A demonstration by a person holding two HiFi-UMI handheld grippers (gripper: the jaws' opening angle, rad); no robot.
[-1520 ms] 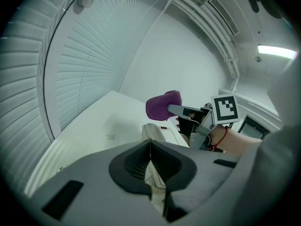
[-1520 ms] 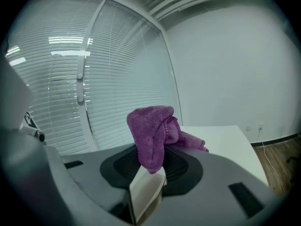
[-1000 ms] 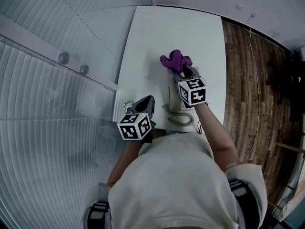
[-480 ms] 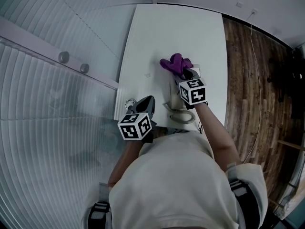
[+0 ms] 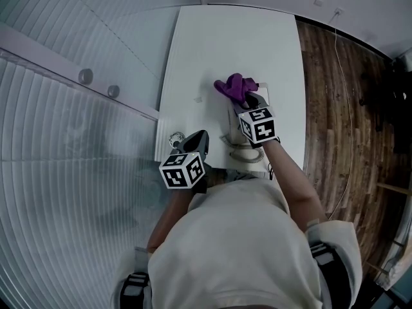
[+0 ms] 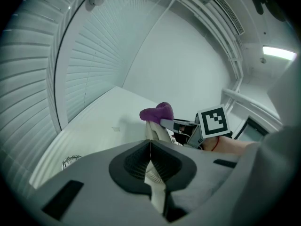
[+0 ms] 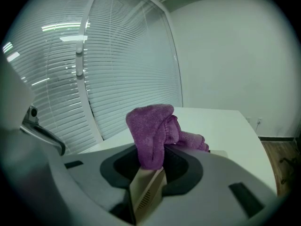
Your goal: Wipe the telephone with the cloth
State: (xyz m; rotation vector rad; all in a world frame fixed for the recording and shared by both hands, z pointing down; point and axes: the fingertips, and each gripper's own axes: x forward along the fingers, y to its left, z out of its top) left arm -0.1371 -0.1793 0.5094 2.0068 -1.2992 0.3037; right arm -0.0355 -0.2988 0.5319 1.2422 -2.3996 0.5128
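Note:
A beige telephone (image 5: 233, 126) with a coiled cord (image 5: 248, 155) lies near the front of the white table (image 5: 257, 44). My right gripper (image 5: 248, 99) is shut on a purple cloth (image 5: 234, 87) and presses it on the phone's far end. In the right gripper view the cloth (image 7: 149, 128) bulges up from between the jaws, with the phone (image 7: 146, 191) below. My left gripper (image 5: 200, 136) hovers shut and empty at the phone's left. In the left gripper view the jaws meet in front of the phone (image 6: 154, 132), with the cloth (image 6: 157, 112) beyond.
A small clear round object (image 5: 175, 138) sits at the table's left edge, and a small scrap (image 5: 198, 100) lies left of the phone. Slatted blinds (image 5: 77, 140) run along the left. Wooden floor (image 5: 335, 108) with a thin cable lies to the right.
The right gripper and the cloth have shifted slightly over the phone's far end. The left gripper has stayed in place.

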